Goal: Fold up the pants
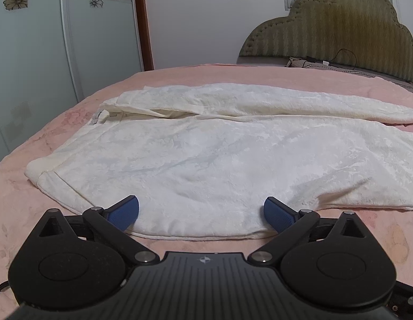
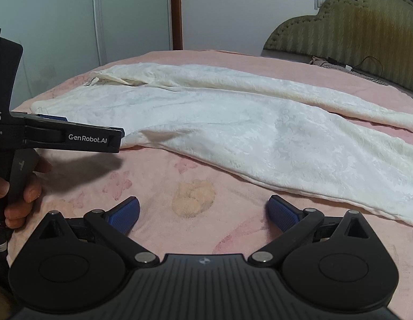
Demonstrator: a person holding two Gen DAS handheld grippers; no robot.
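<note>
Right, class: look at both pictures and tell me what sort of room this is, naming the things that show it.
Most likely a home bedroom. A bed with a pink blanket fills the view, a padded headboard stands at its far end, and sliding wardrobe doors with flower prints line the wall. White pants lie spread on the bed.

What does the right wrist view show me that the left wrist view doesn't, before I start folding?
Only the right wrist view shows the left gripper from the side, the hand holding it, and the right gripper open over bare pink blanket. Only the left wrist view shows the left gripper's fingers spread open at the near edge of the white pants. Both show the pants spread flat, the headboard and the wardrobe doors.
</note>
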